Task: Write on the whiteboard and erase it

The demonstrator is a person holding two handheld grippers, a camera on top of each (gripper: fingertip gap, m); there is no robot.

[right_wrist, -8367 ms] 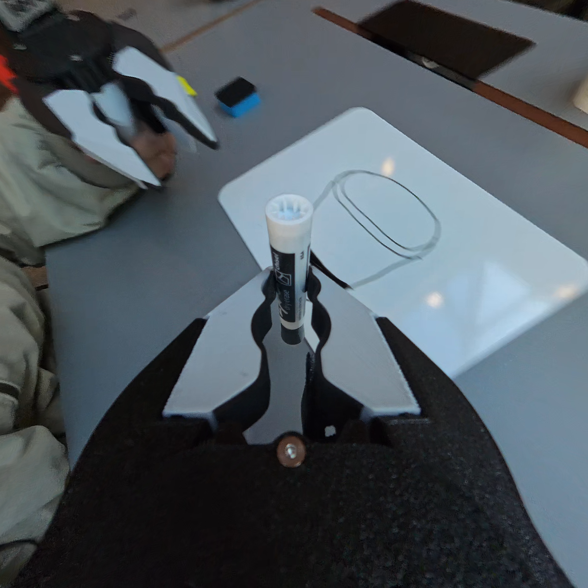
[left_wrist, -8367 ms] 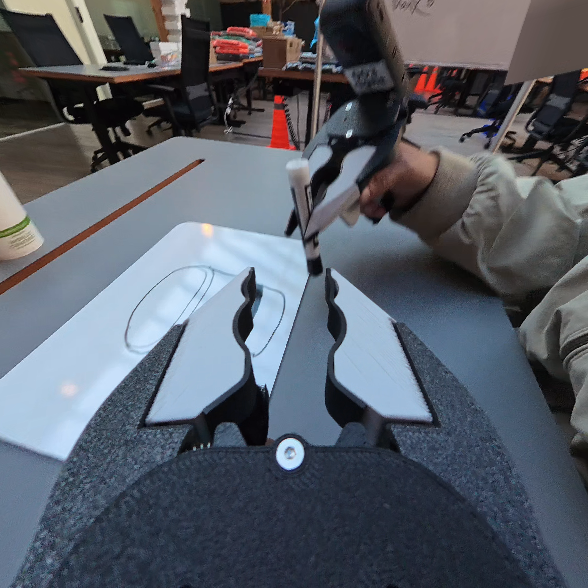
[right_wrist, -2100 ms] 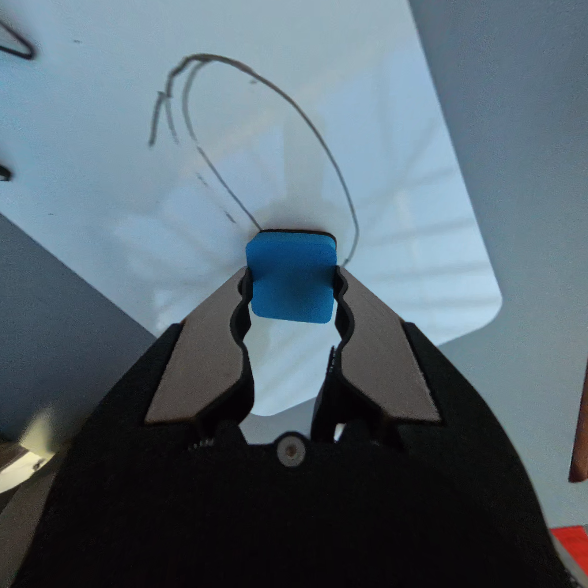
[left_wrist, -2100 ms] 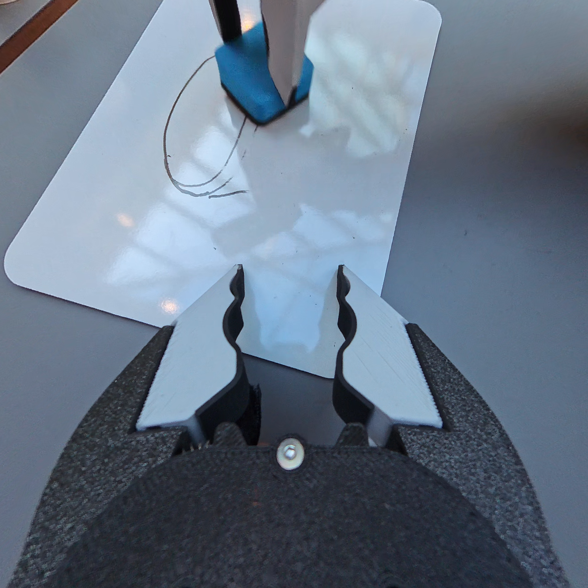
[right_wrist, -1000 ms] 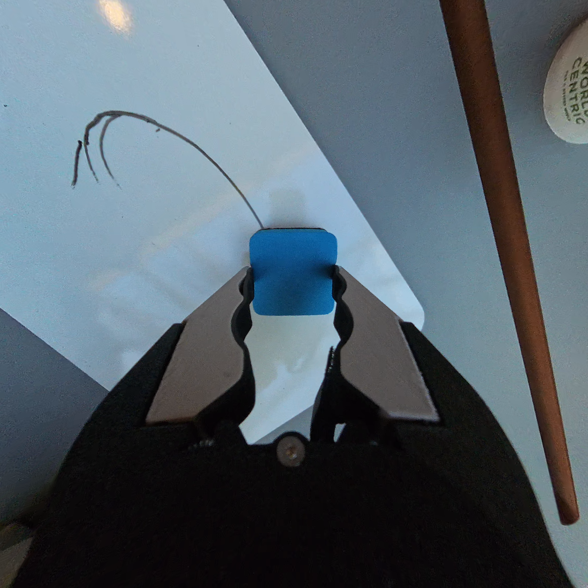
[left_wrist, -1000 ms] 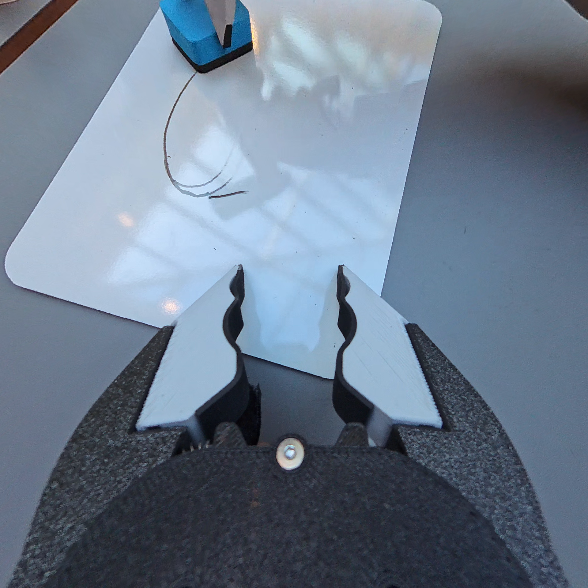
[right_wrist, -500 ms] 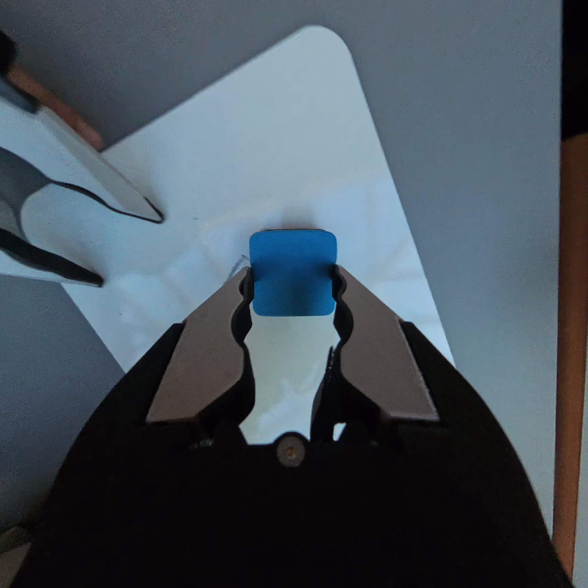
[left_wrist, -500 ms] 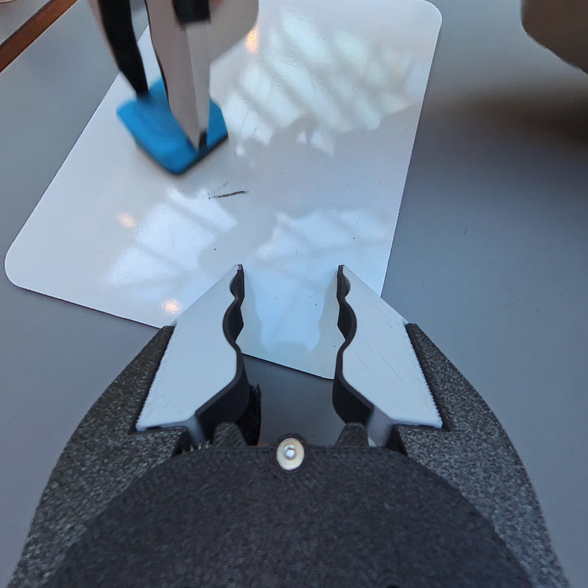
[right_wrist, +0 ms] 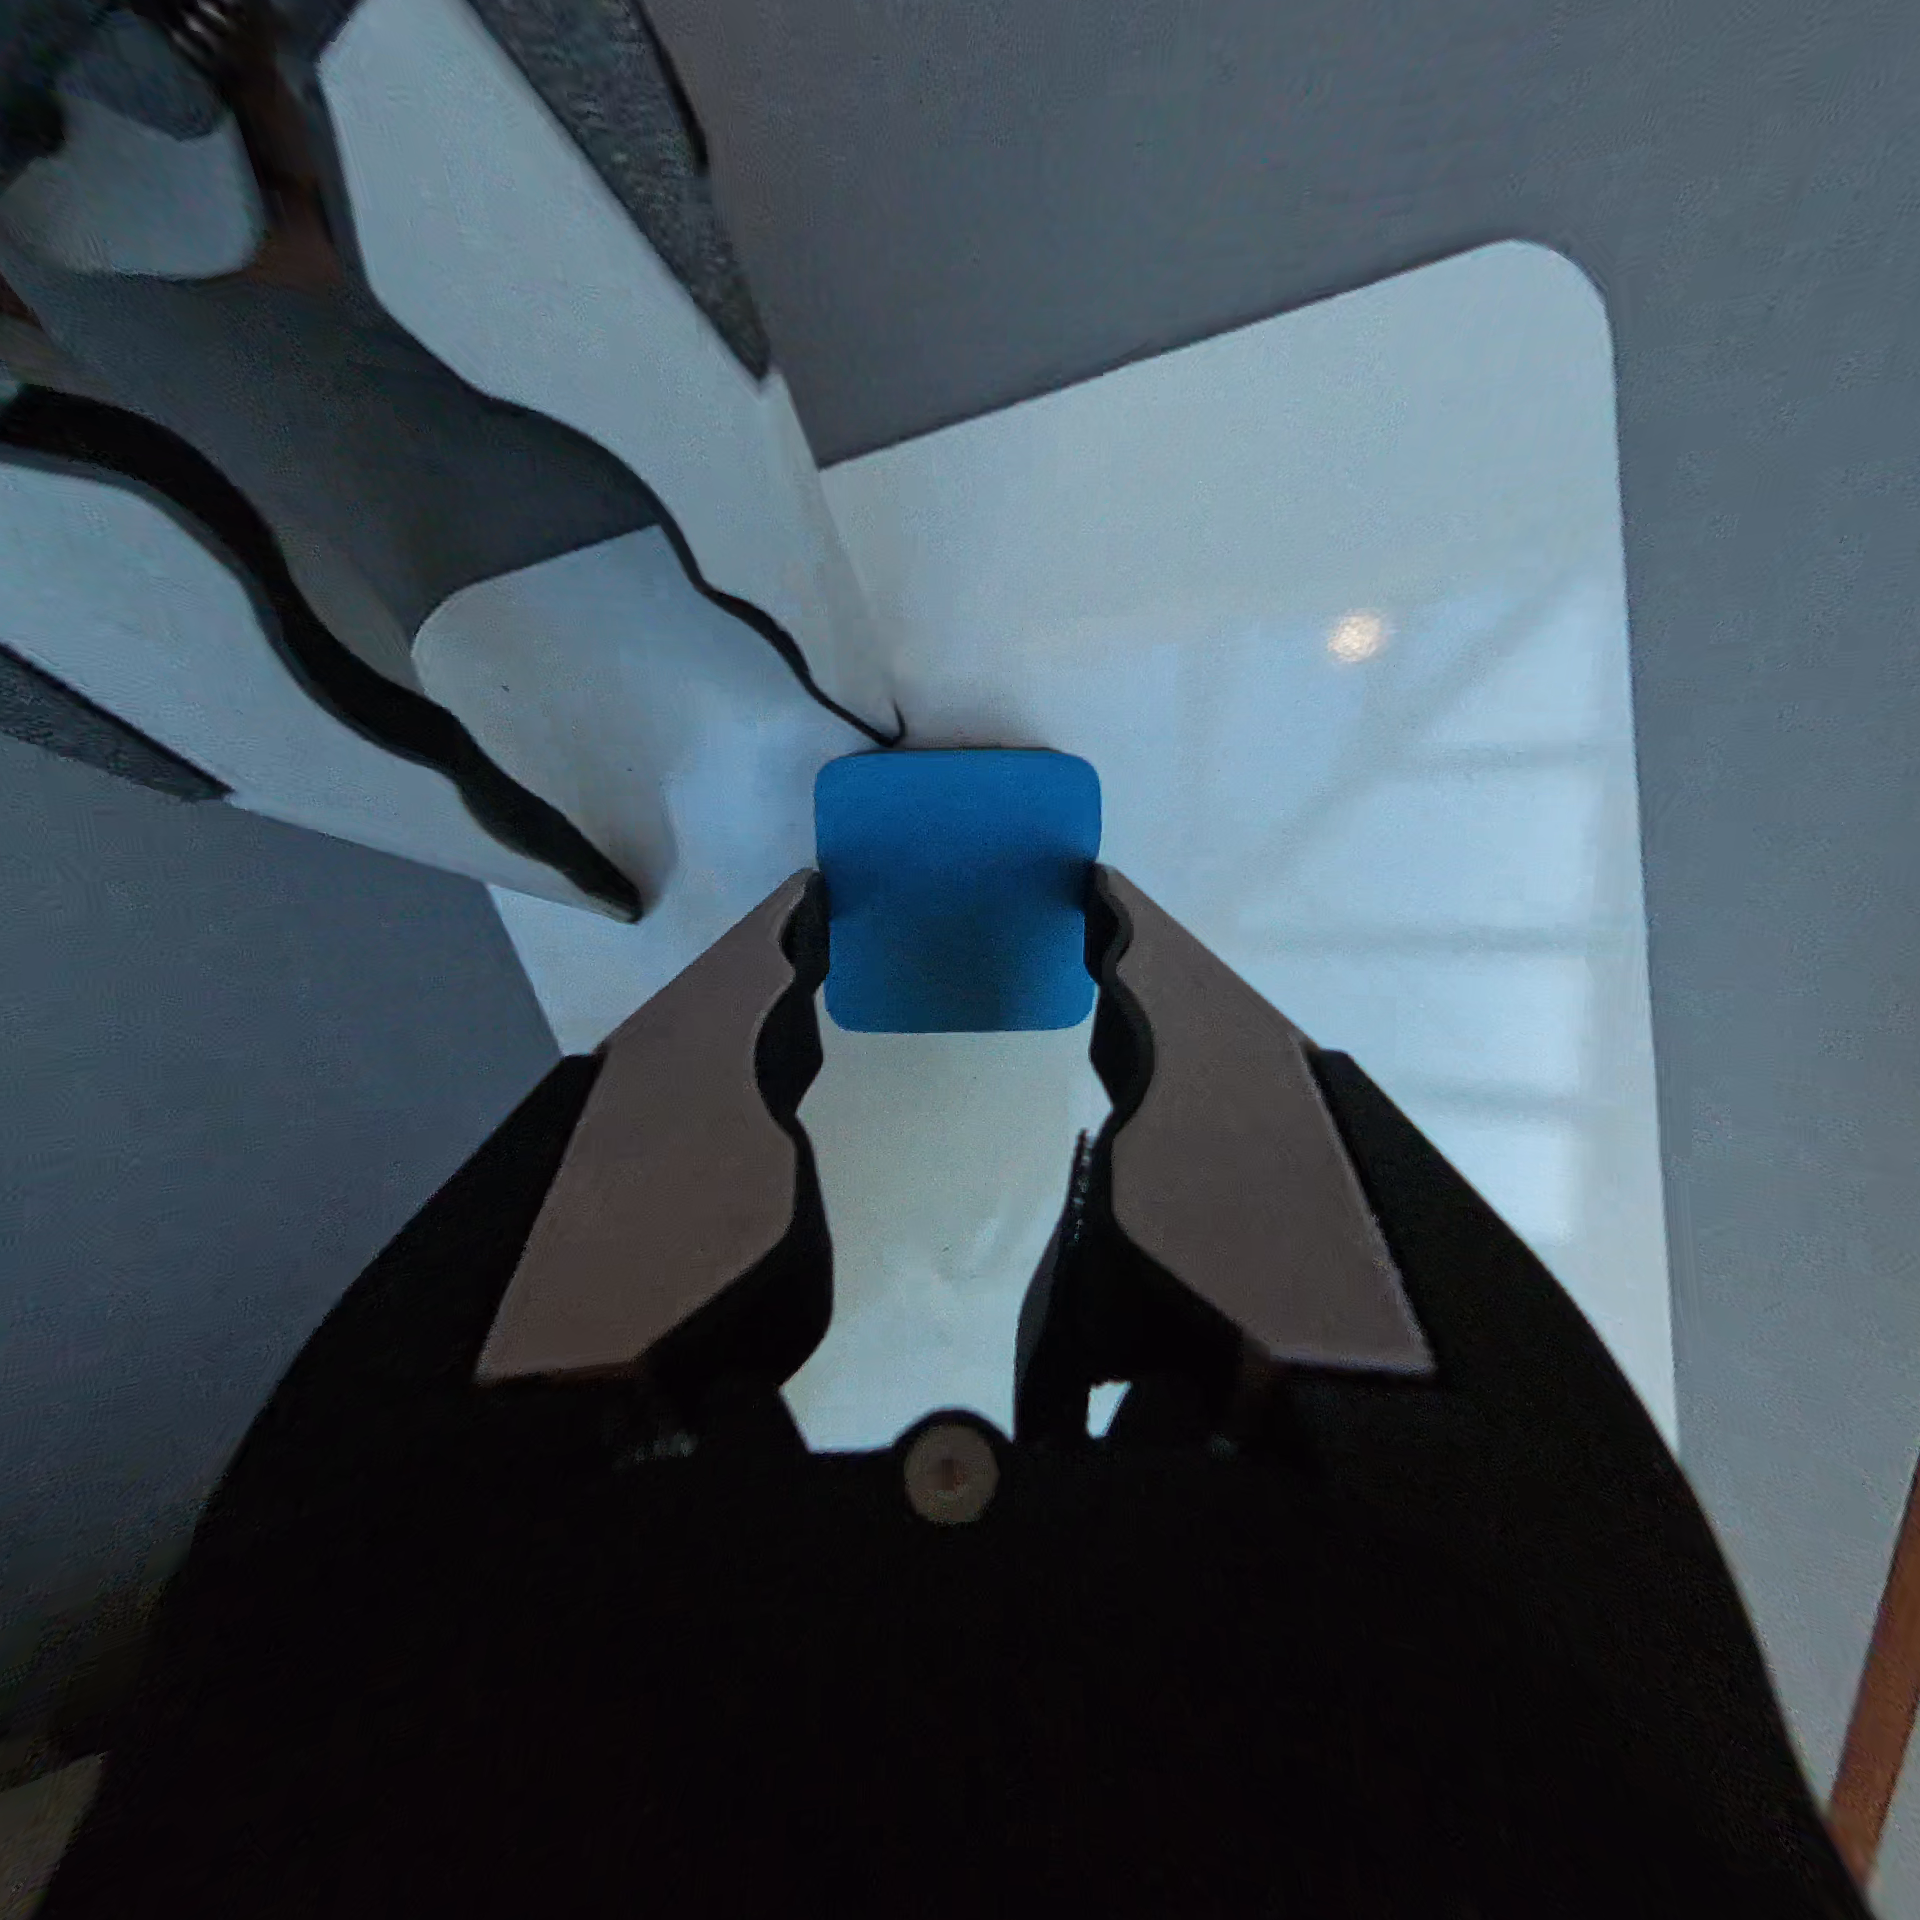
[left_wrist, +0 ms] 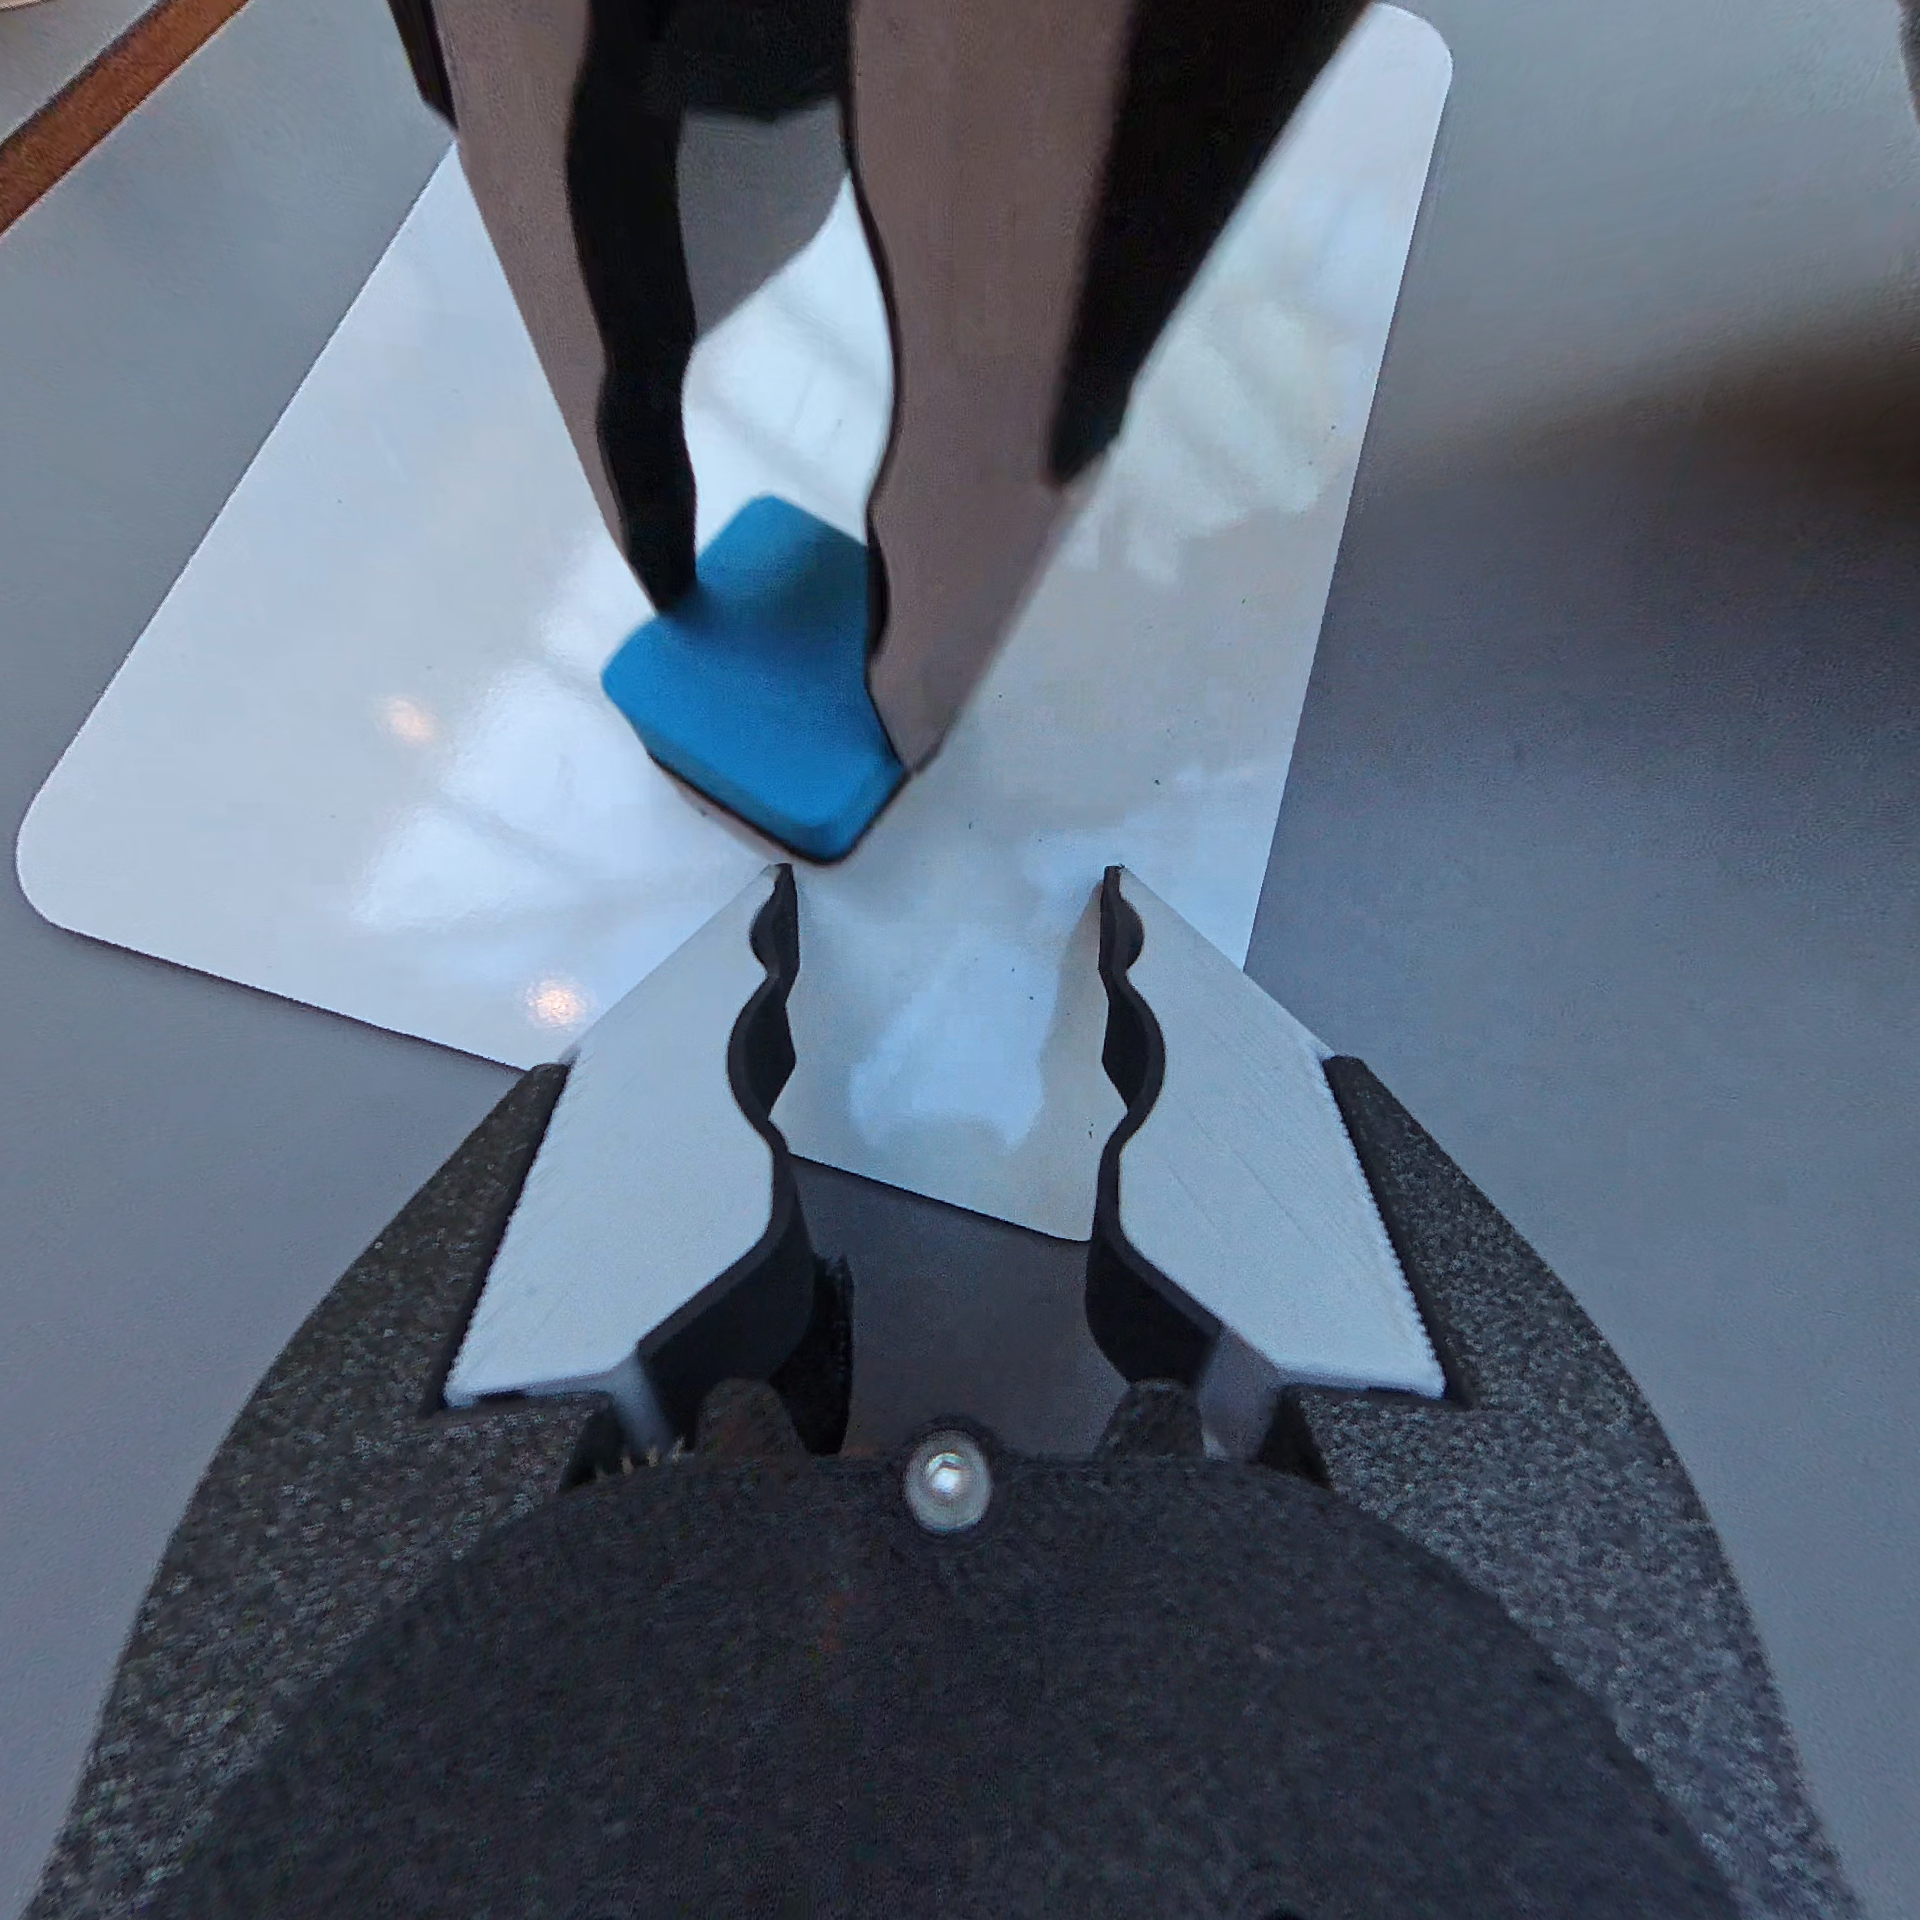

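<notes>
My right gripper (right_wrist: 953,883) is shut on a blue foam eraser (right_wrist: 954,894) and presses it flat on a white board (right_wrist: 1351,831). In the left wrist view the right gripper (left_wrist: 790,665) comes down from the top, with the eraser (left_wrist: 753,696) on the board (left_wrist: 343,748) just ahead of my left gripper. My left gripper (left_wrist: 943,883) is open and empty, its fingertips over the board's near corner. It also shows in the right wrist view (right_wrist: 758,821), close to the eraser's far left corner. The board shows no pen lines.
The board lies on a grey table (left_wrist: 1621,727). A brown strip (left_wrist: 94,94) runs across the table at the far left; in the right wrist view it (right_wrist: 1870,1683) shows at the lower right edge.
The right gripper has slid the eraser across the board toward my left gripper. The last pen marks have gone from the board. My left gripper has stayed in place and open.
</notes>
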